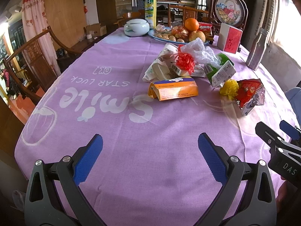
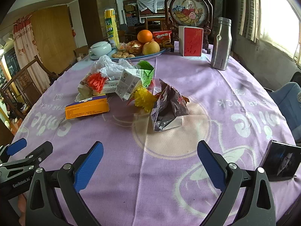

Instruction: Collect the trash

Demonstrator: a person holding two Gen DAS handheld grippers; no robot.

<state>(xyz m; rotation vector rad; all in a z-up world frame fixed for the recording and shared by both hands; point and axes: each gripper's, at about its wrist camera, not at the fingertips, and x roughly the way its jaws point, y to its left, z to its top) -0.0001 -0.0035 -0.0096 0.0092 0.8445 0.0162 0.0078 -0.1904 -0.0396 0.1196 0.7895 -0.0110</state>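
Across the bench [image 1: 131,169]: a purple "Smile" tablecloth [image 2: 235,94] is covering it.
Left tongs [image 1: 150,157]: hanging over bare cloth at the bottom of the left view, blue pads spread wide, gripping nothing.
Right tongs [image 2: 150,160]: sitting at the bottom of the right view, likewise gaping wide and empty.
Trash pile: lying in the upper middle of both views, well apart from both tongs.
Orange carton [image 1: 174,91]: lying flat, nearest on the pile's left.
Snack bag [image 2: 166,109]: standing torn open, touching a yellow flower [image 2: 144,98].
Milk carton [image 2: 129,83]: leaning behind the flower.
Plastic bag [image 1: 197,50]: crumpling beside a red flower [image 1: 185,62].
Fruit plate [image 1: 156,35]: sitting behind the pile.
Steel bottle [image 2: 221,45]: standing in the upper right.
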